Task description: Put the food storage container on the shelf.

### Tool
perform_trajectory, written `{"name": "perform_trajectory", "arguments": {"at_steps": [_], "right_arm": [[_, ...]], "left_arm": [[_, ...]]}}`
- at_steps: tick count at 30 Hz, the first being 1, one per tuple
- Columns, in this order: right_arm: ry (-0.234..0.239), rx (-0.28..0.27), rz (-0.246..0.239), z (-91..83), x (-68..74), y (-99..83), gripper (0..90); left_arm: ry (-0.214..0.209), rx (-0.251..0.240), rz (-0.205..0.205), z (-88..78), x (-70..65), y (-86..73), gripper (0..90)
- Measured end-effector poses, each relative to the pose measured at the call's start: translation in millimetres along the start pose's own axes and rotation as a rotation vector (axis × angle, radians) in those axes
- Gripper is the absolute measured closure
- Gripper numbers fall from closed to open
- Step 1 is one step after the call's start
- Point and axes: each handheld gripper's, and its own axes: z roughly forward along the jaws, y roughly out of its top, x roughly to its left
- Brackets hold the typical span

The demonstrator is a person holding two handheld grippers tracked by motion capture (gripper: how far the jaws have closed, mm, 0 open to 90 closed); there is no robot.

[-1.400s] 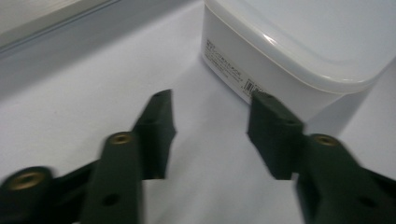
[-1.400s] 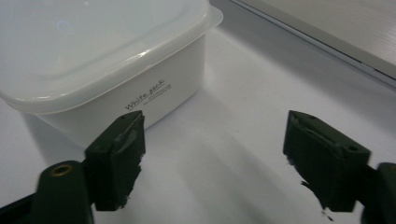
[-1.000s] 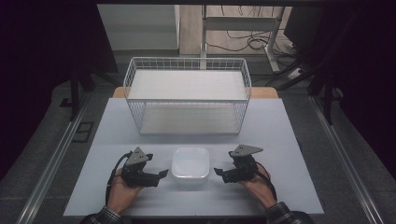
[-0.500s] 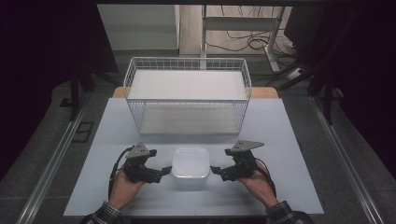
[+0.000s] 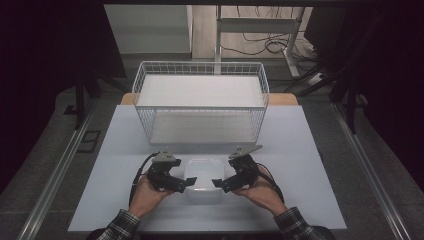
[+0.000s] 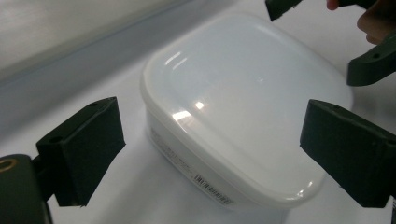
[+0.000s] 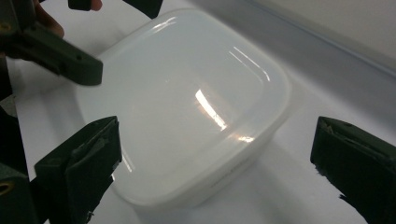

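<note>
A white plastic container [image 5: 204, 176] with a shut lid sits on the table's near half. My left gripper [image 5: 186, 184] comes at it from the left and my right gripper [image 5: 218, 183] from the right. Both have just been opening their jaws. In the left gripper view the container [image 6: 233, 102] lies between the wide-apart jaws of the left gripper [image 6: 212, 151], and the pads stay clear of it. The right gripper view has the container [image 7: 187, 98] between the spread jaws of the right gripper [image 7: 215, 163], untouched. The two grippers face each other across the lid.
A white wire basket [image 5: 200, 92] stands just behind the container, its front wall close to the grippers. The pale table [image 5: 310, 150] has bare surface to the left and right of the hands. Metal rails run along both table sides.
Both hands have moved inward toward the container, and the jaw tips now reach its left and right sides. The container has stayed in place.
</note>
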Motion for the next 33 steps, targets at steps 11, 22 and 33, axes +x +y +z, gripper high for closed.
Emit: {"name": "perform_trajectory", "arguments": {"at_steps": [11,22,33], "right_arm": [[0.053,0.050,0.093,0.4,5.5,-7.7,20.4],[0.021,-0.019,0.166,-25.9,11.0,-15.3,62.0],[-0.087,-0.133,0.155,-30.0,11.1,-20.7,76.5]], "left_arm": [[-0.043,0.011,-0.042,-10.1,-13.9,-10.0,28.2],[-0.045,-0.033,-0.131,-31.1,-18.2,-21.4,62.0],[0.034,-0.086,-0.125,-28.7,-23.1,-20.5,79.8]]}}
